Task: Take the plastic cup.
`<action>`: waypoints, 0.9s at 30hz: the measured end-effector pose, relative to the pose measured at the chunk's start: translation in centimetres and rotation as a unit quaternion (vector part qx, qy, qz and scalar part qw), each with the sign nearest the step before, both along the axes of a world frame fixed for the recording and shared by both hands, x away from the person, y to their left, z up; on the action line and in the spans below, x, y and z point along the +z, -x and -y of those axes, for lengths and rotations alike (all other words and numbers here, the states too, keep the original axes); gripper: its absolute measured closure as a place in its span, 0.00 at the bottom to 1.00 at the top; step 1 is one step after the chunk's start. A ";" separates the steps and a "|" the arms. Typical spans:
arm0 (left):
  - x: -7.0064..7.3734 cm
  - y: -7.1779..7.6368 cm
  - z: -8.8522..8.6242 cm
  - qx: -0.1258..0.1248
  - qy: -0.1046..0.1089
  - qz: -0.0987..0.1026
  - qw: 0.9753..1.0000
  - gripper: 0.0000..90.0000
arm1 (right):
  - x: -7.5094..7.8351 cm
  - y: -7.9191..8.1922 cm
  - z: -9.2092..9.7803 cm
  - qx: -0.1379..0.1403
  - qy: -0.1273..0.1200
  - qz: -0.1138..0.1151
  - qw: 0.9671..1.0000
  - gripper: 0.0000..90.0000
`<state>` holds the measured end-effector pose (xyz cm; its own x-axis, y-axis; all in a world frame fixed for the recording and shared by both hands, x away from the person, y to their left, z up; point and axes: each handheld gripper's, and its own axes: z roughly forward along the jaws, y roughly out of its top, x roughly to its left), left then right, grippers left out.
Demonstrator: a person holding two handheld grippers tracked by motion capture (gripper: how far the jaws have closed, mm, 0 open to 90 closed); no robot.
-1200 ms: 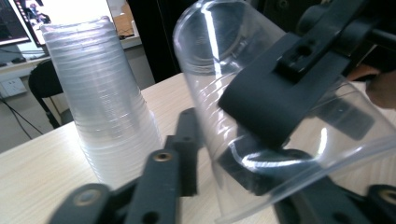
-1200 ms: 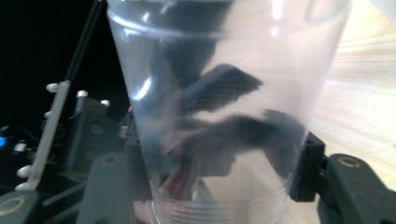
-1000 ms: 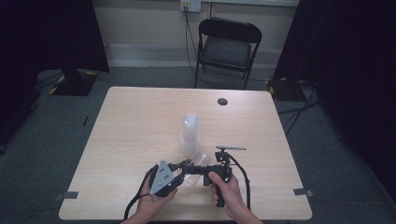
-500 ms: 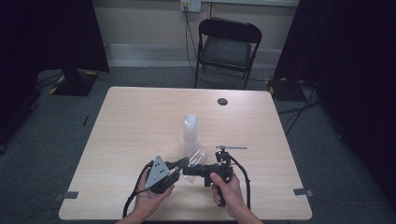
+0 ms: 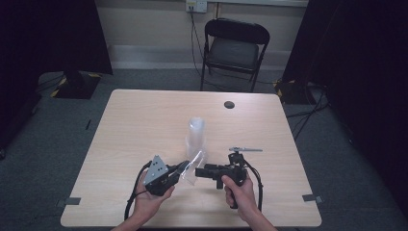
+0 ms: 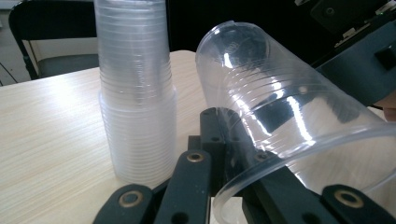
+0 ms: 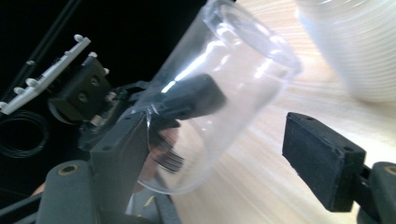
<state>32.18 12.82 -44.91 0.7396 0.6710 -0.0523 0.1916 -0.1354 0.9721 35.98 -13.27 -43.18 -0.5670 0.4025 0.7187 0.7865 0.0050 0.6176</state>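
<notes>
A tall stack of clear plastic cups (image 5: 196, 136) stands upright at the middle of the light wooden table (image 5: 144, 120). Just in front of it a single clear cup (image 5: 194, 165) lies tilted in the air, between the two grippers. My left gripper (image 5: 182, 168) is shut on the wall of this cup (image 6: 289, 107) at its rim, with one finger inside it. The stack (image 6: 135, 93) rises just left of that. My right gripper (image 5: 201, 172) faces it from the right, open; the cup (image 7: 233, 70) rests against one of its jaws and the other jaw stands well apart.
A small dark round disc (image 5: 229, 104) lies near the table's far edge. A black folding chair (image 5: 235, 48) stands behind the table. Cables trail from both grippers toward the near edge. Dark curtains hang at both sides.
My left gripper has drifted a little to the left with the single cup. The right hand has hardly moved.
</notes>
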 end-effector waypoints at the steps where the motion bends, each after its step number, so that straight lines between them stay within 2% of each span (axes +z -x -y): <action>1: 0.0 0.0 0.0 0.000 0.000 0.000 1.000 1.00 | 0.0 0.0 0.0 0.000 0.000 0.000 1.000 0.25; 4: 0.3 0.0 -0.4 -0.001 0.003 -0.020 1.000 1.00 | 0.0 -0.1 0.3 -0.007 0.012 0.011 1.000 0.25; 5: 0.3 0.0 -0.4 -0.001 0.003 -0.020 1.000 1.00 | 0.0 -0.1 0.3 -0.007 0.012 0.011 1.000 0.25; 6: 0.5 0.0 -0.7 -0.003 0.003 -0.030 1.000 1.00 | 0.0 -0.1 0.5 -0.009 0.020 0.020 1.000 0.26; 7: 0.5 0.0 -0.7 -0.003 0.003 -0.030 1.000 1.00 | 0.0 -0.1 0.6 -0.009 0.026 0.025 0.999 0.26; 9: 0.7 0.0 -1.0 -0.006 0.003 -0.055 0.998 1.00 | 0.1 -0.1 0.6 -0.010 0.032 0.032 0.999 0.26; 11: 0.9 0.0 -1.3 -0.007 0.005 -0.064 0.998 1.00 | 0.2 -0.1 0.9 -0.009 0.033 0.037 0.999 0.28; 12: 1.1 0.0 -1.5 -0.010 0.003 -0.078 0.997 1.00 | 0.2 0.0 1.1 -0.010 0.037 0.045 0.998 0.28; 14: 1.2 0.0 -1.6 -0.012 0.002 -0.083 0.996 1.00 | 0.3 0.0 1.2 -0.009 0.041 0.050 0.998 0.28; 16: 1.4 0.0 -1.8 -0.020 0.001 -0.114 0.993 1.00 | 0.4 0.1 1.4 -0.013 0.053 0.064 0.996 0.28; 18: 1.4 0.0 -1.8 -0.021 -0.011 -0.116 0.993 1.00 | 0.6 0.2 1.7 -0.015 0.063 0.080 0.995 0.28; 19: 1.5 0.0 -1.8 -0.027 -0.017 -0.125 0.992 1.00 | 0.7 0.2 1.8 -0.016 0.064 0.085 0.994 0.28; 21: 1.6 0.0 -1.8 -0.030 -0.022 -0.123 0.992 1.00 | 0.8 0.2 1.9 -0.017 0.065 0.090 0.994 0.28; 23: 1.6 0.0 -1.7 -0.039 -0.032 -0.130 0.990 1.00 | 0.9 0.2 2.1 -0.018 0.071 0.103 0.992 0.28; 27: 1.5 0.0 -1.6 -0.045 -0.049 -0.134 0.989 1.00 | 1.1 0.2 2.3 -0.016 0.074 0.115 0.991 0.28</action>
